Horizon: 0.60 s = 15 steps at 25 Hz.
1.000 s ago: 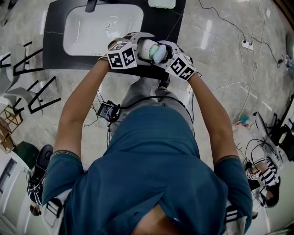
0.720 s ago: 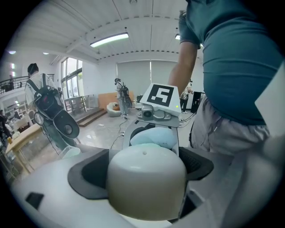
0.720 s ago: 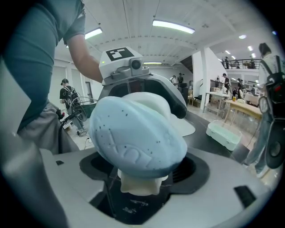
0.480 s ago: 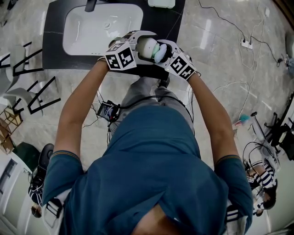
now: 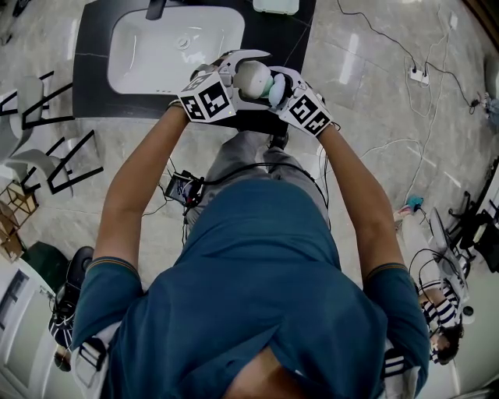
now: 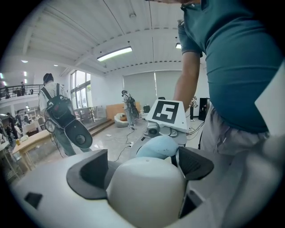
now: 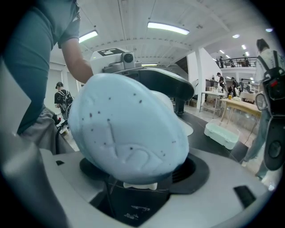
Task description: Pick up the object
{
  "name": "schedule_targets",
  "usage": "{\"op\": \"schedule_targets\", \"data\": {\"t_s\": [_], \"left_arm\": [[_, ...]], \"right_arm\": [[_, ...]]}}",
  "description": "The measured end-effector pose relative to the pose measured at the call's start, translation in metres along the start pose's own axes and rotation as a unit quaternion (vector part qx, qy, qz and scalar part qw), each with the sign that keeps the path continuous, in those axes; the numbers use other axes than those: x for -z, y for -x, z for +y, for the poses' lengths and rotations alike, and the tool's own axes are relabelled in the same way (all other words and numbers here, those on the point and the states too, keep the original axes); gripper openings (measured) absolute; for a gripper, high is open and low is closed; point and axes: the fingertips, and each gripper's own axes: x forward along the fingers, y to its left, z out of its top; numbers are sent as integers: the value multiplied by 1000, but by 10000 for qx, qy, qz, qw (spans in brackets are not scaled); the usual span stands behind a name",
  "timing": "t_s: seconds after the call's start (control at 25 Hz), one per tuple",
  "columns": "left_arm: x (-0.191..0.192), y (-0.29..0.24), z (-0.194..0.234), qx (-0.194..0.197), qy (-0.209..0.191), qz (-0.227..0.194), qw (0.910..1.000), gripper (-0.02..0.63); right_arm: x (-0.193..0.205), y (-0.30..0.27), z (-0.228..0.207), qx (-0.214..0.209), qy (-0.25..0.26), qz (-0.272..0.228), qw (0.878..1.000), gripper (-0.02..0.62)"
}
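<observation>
Over the front edge of the dark counter, both grippers hold one object (image 5: 253, 78) between them. It is a white rounded body with a pale blue speckled end. My left gripper (image 5: 240, 72) is shut on the white body (image 6: 147, 189), whose sides meet the dark pads (image 6: 87, 176). Beyond it show the blue end (image 6: 158, 147) and the right gripper's marker cube (image 6: 168, 113). My right gripper (image 5: 276, 86) is shut on the blue end (image 7: 127, 129), which fills its view. The left gripper (image 7: 133, 73) shows behind it.
A white sink basin (image 5: 175, 43) is set in the dark counter (image 5: 93, 74), with a faucet (image 5: 154, 9) and a pale green tray (image 5: 274, 6) at the back. Cables and a power strip (image 5: 421, 75) lie on the floor. Black frames (image 5: 54, 156) stand left.
Both grippers and the object have drifted very slightly toward the sink. The grips look the same.
</observation>
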Motion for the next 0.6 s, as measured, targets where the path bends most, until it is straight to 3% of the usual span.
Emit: {"op": "schedule_targets", "data": {"t_s": [0.6], "left_arm": [[-3,7,2,-179,181,-167,9995,486]], "right_arm": [[2,0,1,68,65,208,9997,376]]}}
